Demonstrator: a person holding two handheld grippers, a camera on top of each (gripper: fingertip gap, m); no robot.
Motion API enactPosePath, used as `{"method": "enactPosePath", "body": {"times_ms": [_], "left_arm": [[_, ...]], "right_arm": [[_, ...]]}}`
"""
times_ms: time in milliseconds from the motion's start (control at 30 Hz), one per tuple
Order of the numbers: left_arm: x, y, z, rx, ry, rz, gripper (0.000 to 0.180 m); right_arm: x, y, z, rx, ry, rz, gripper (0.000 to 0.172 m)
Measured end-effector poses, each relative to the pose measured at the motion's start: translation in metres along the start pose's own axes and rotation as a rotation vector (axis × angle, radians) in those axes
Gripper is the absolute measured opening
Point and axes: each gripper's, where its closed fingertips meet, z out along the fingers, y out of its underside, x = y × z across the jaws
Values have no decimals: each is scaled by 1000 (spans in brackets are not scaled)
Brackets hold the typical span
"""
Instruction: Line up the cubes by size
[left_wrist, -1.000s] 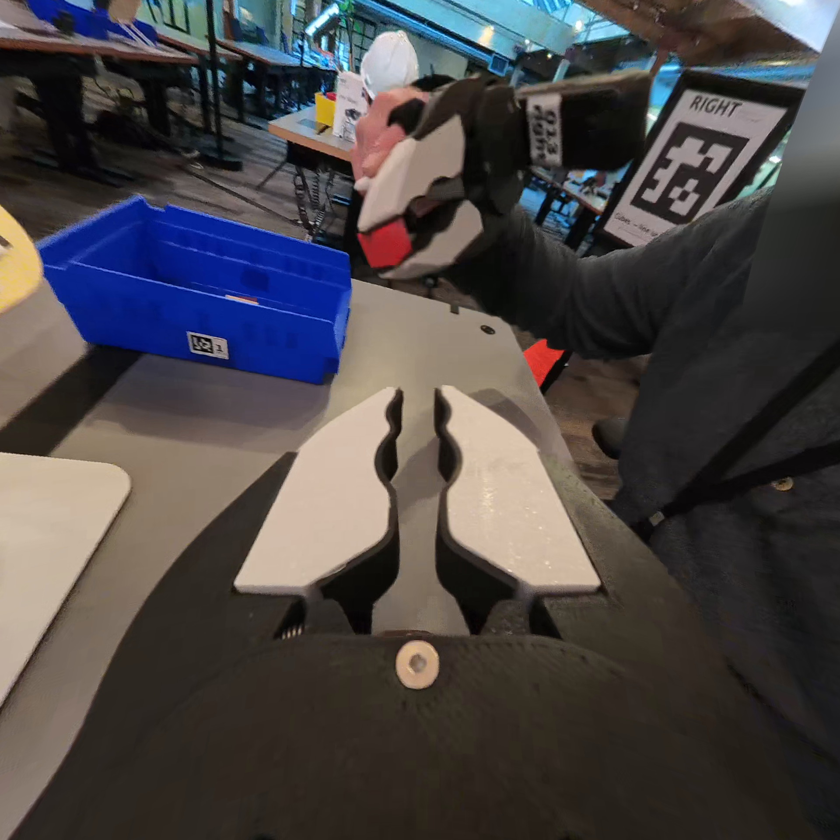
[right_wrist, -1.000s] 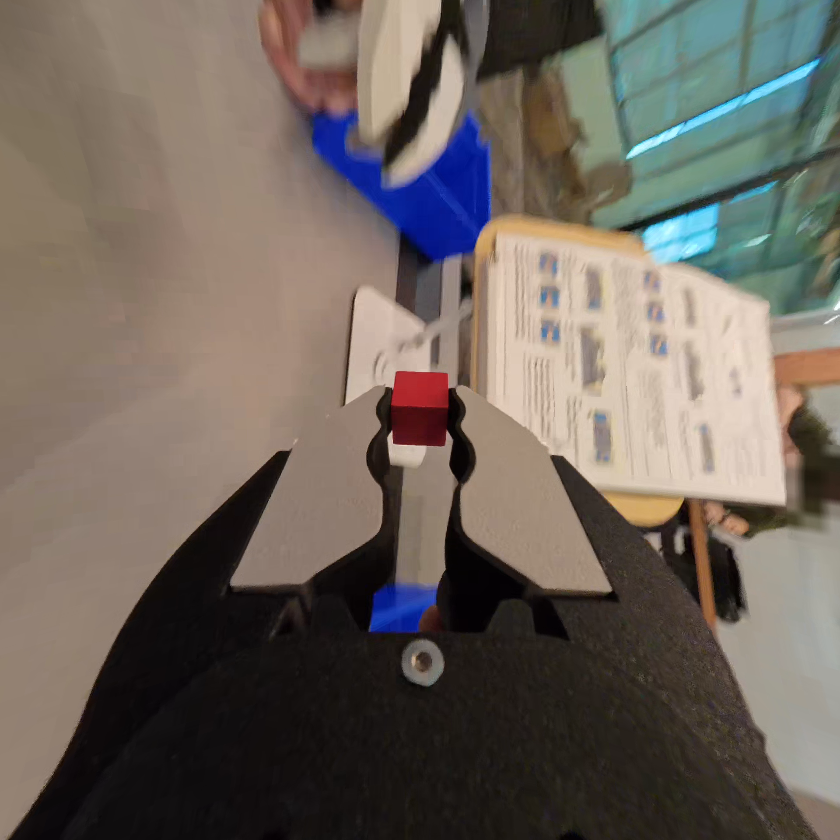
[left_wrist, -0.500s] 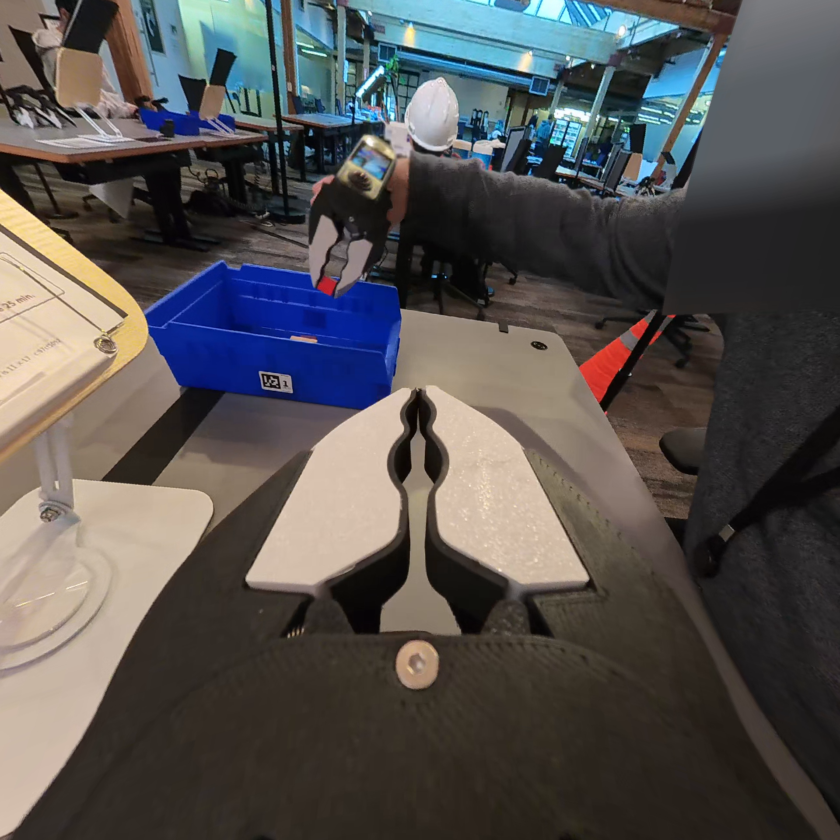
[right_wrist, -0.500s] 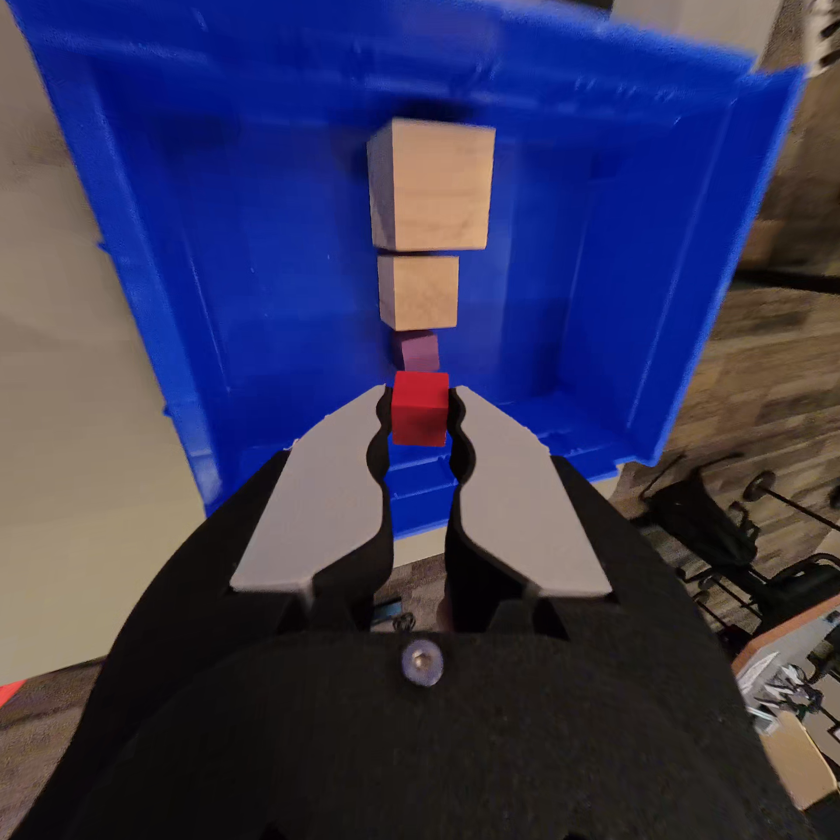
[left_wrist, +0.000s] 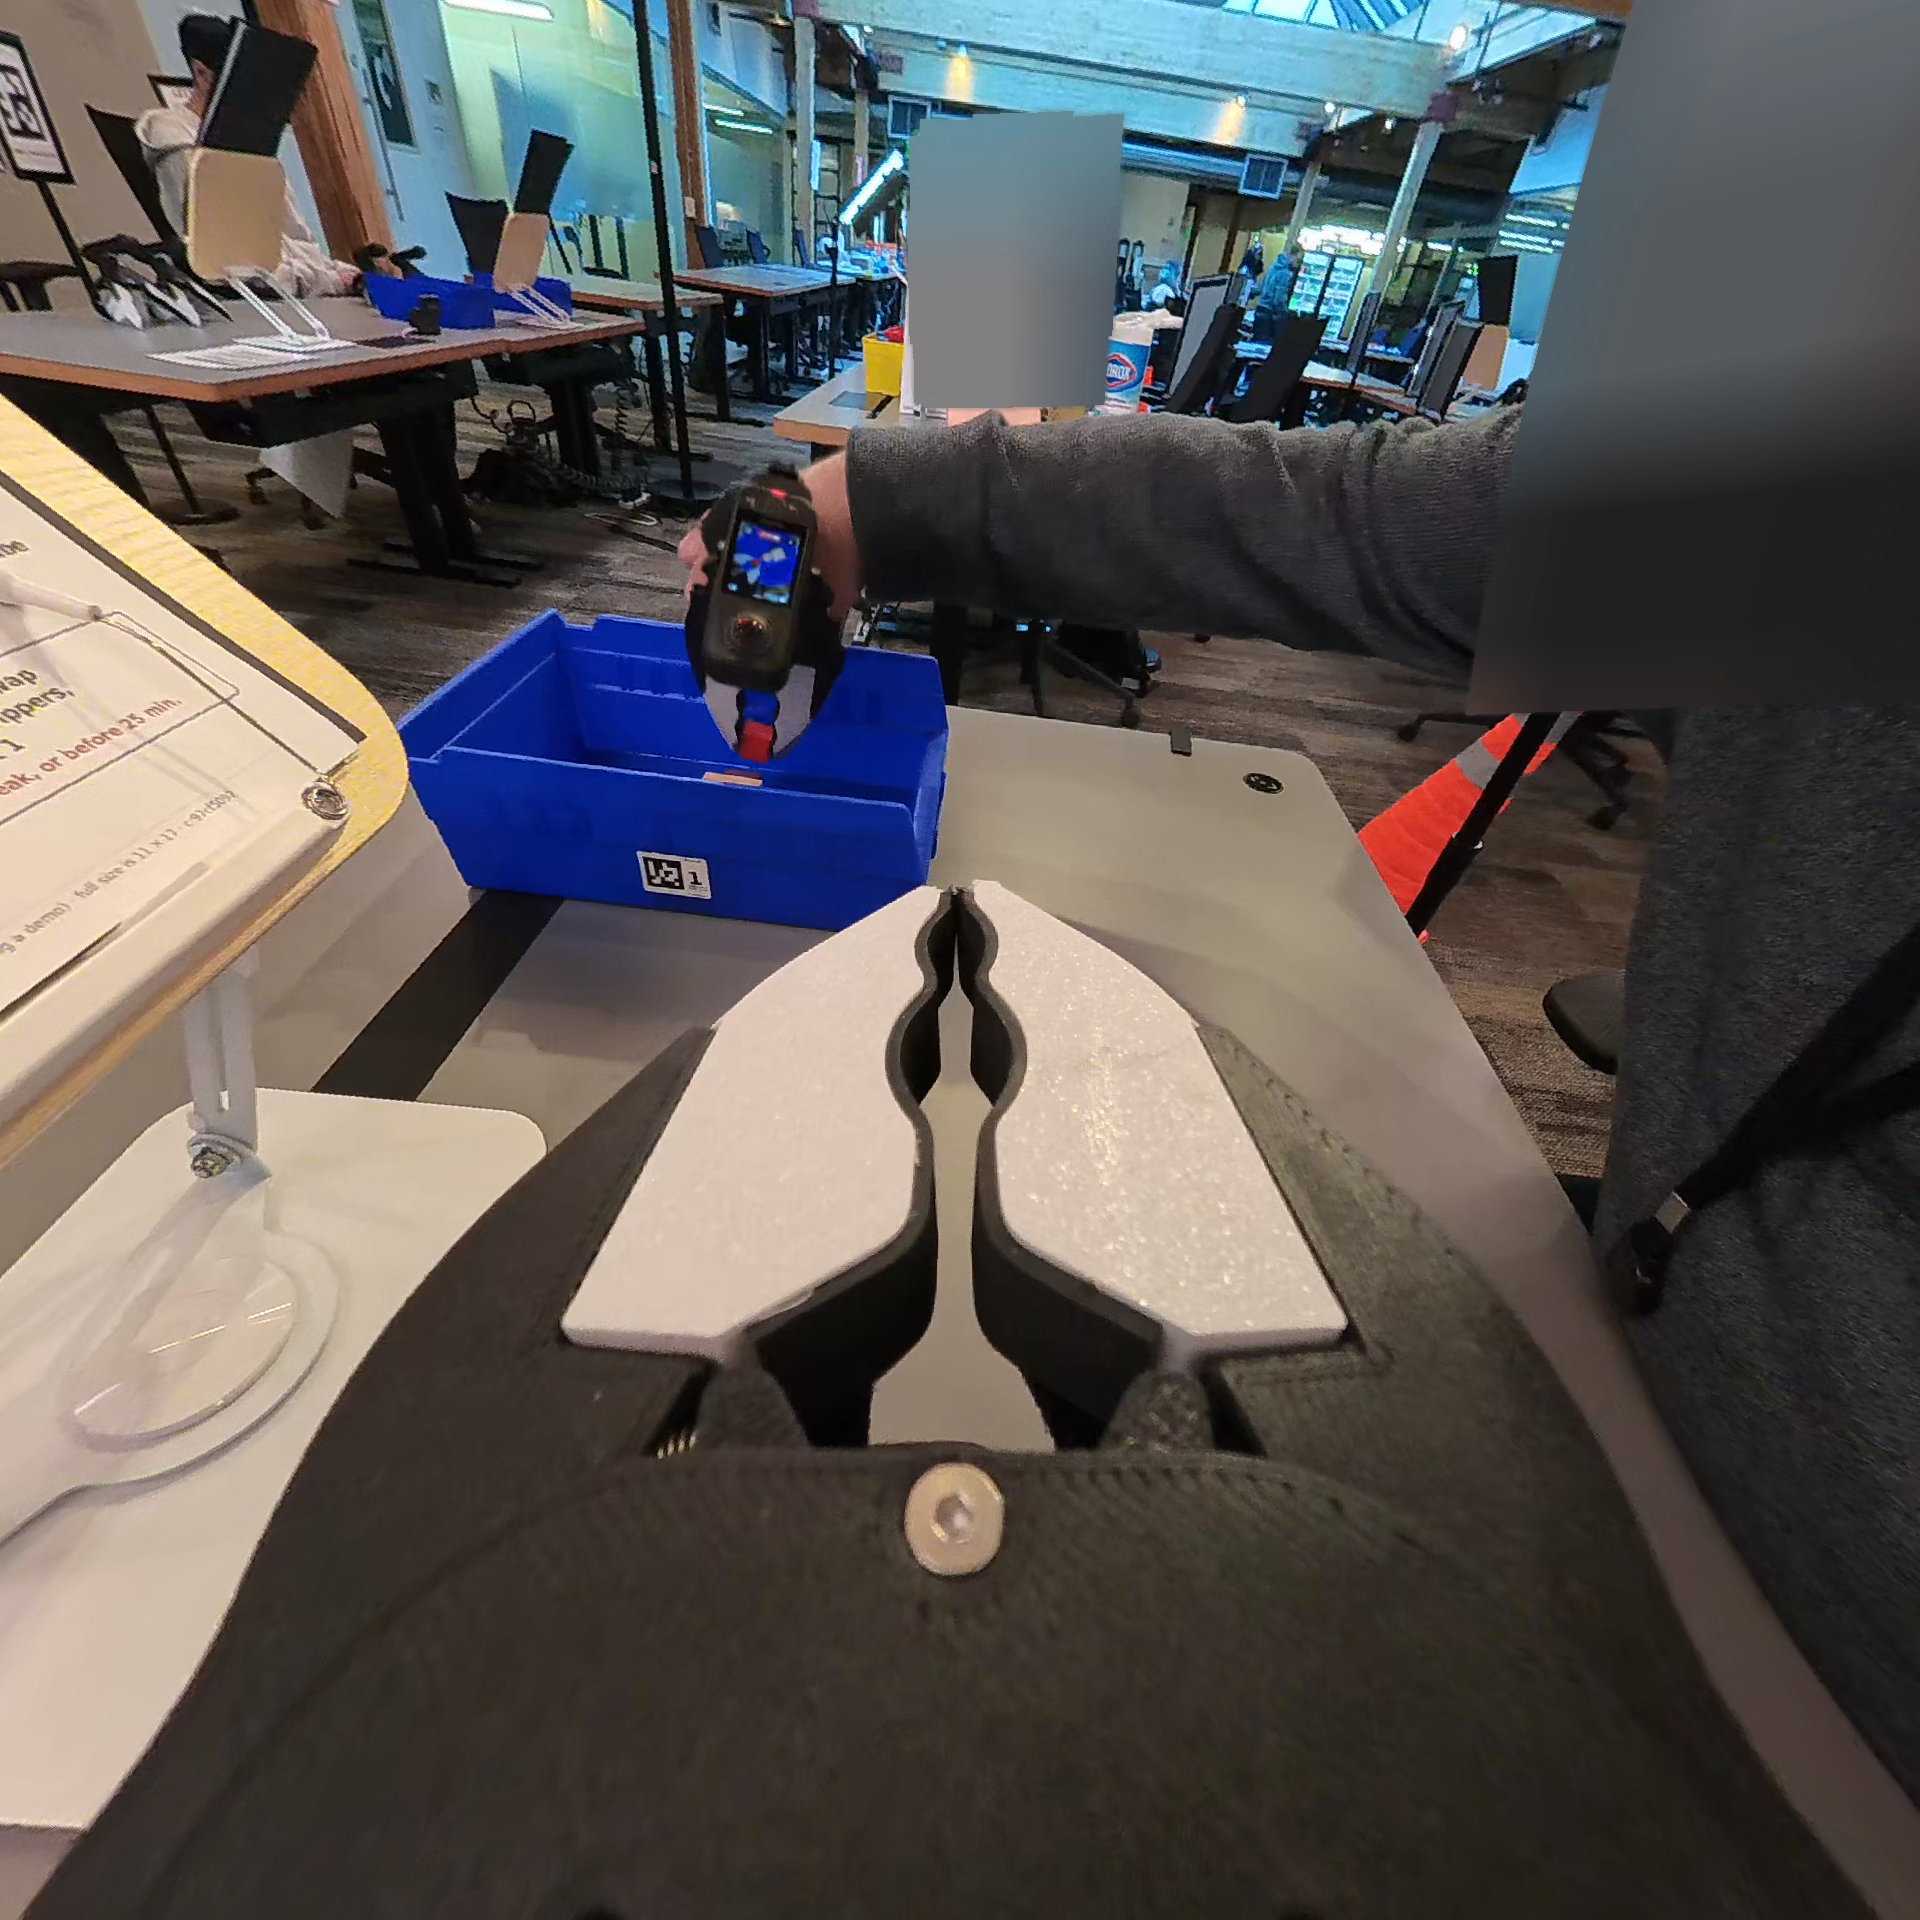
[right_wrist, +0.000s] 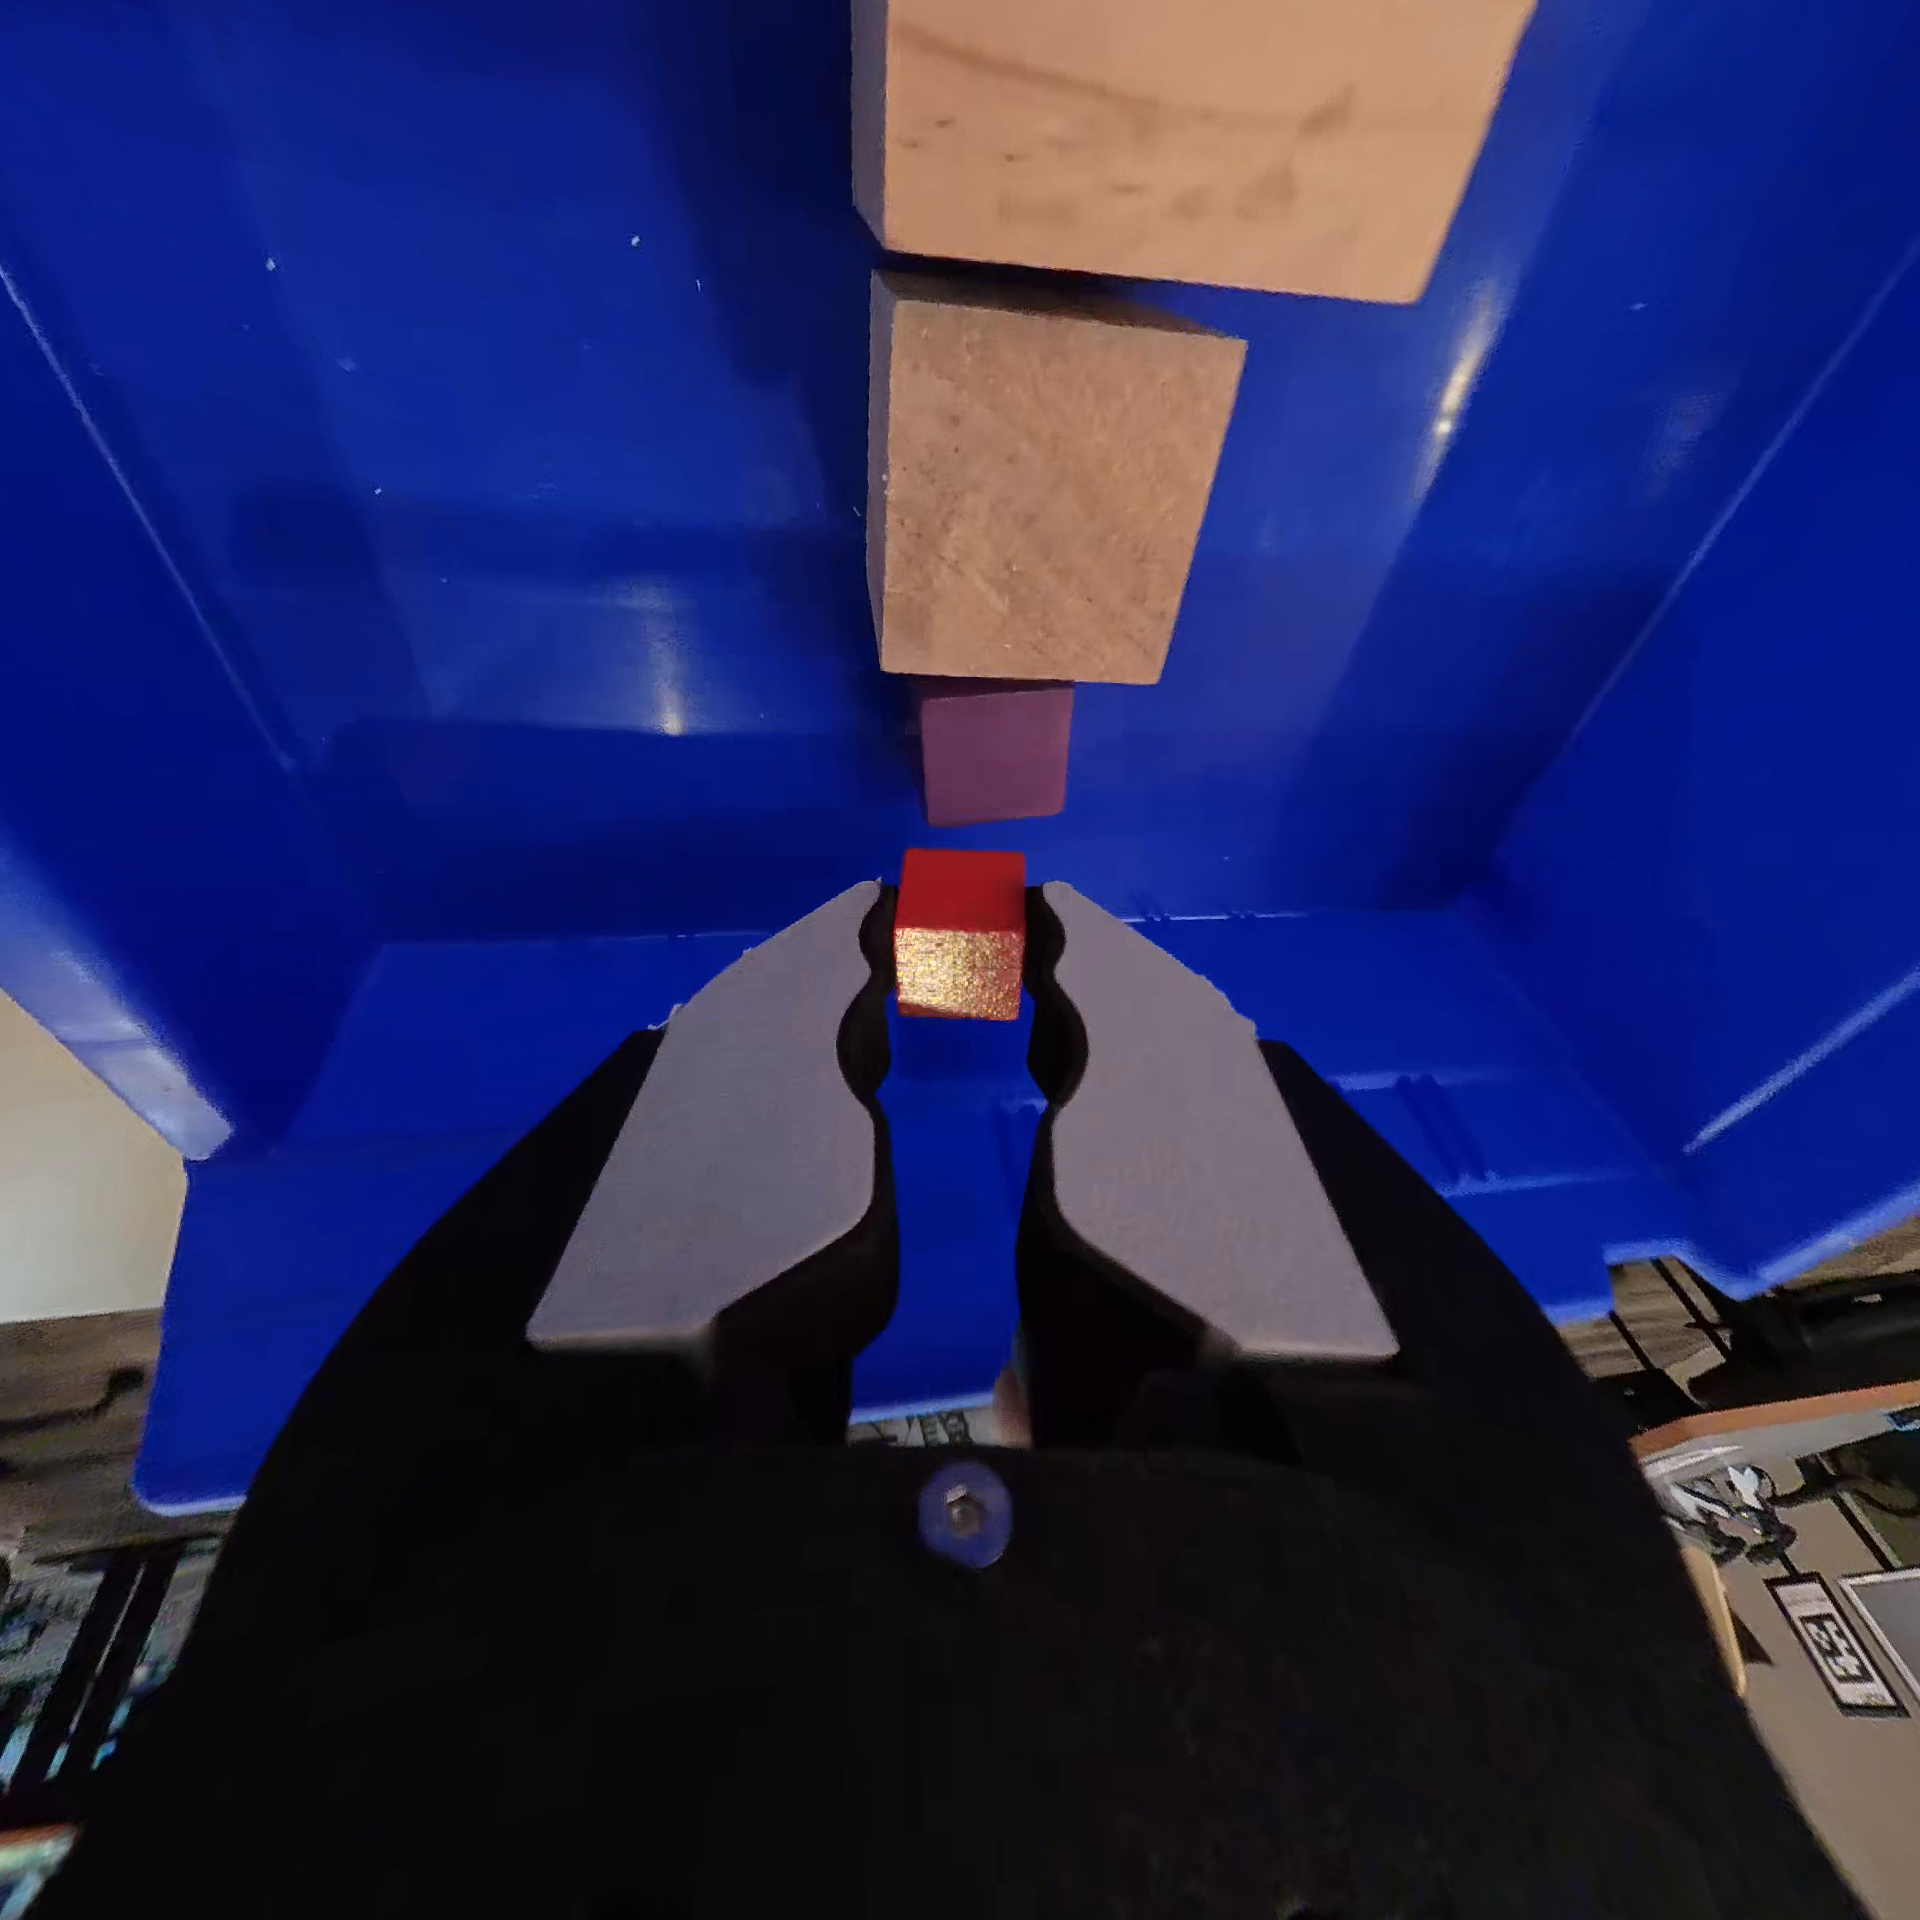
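Note:
My right gripper (right_wrist: 961, 914) is shut on a small red cube (right_wrist: 961, 935) and holds it low inside the blue bin (right_wrist: 416, 623), just short of a purple cube (right_wrist: 995, 753). Beyond the purple cube, a mid-sized wooden cube (right_wrist: 1039, 499) and a large wooden cube (right_wrist: 1164, 135) stand in one row. In the left wrist view the right gripper (left_wrist: 756, 732) points down into the bin (left_wrist: 665, 821) with the red cube (left_wrist: 754, 738) at its tips. My left gripper (left_wrist: 958, 894) is shut with nothing in it, above the grey table (left_wrist: 1143, 831) in front of the bin.
A paper sheet on a wooden board (left_wrist: 156, 727) stands on a white base (left_wrist: 343, 1164) at the left. An orange cone (left_wrist: 1455, 800) is on the floor past the table's right edge. A person's sleeve (left_wrist: 1143, 530) reaches over the table. The tips of one gripper are about 50 centimetres away from the tips of the other.
My right gripper has swung over the bin and lowered the red cube toward the row's near end. My left gripper's fingers closed on air and it drew back from the bin.

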Motion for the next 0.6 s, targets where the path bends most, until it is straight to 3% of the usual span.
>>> {"method": "enactPosePath", "body": {"times_ms": [100, 600], "left_arm": [[0, 0, -1, -4, -4, 5, 0], [0, -3, -2, 3, -5, 23, 0]], "right_arm": [[0, 7, 11, -60, -19, -17, 23], [1, 4, 29, -73, -61, -34, 23]]}}
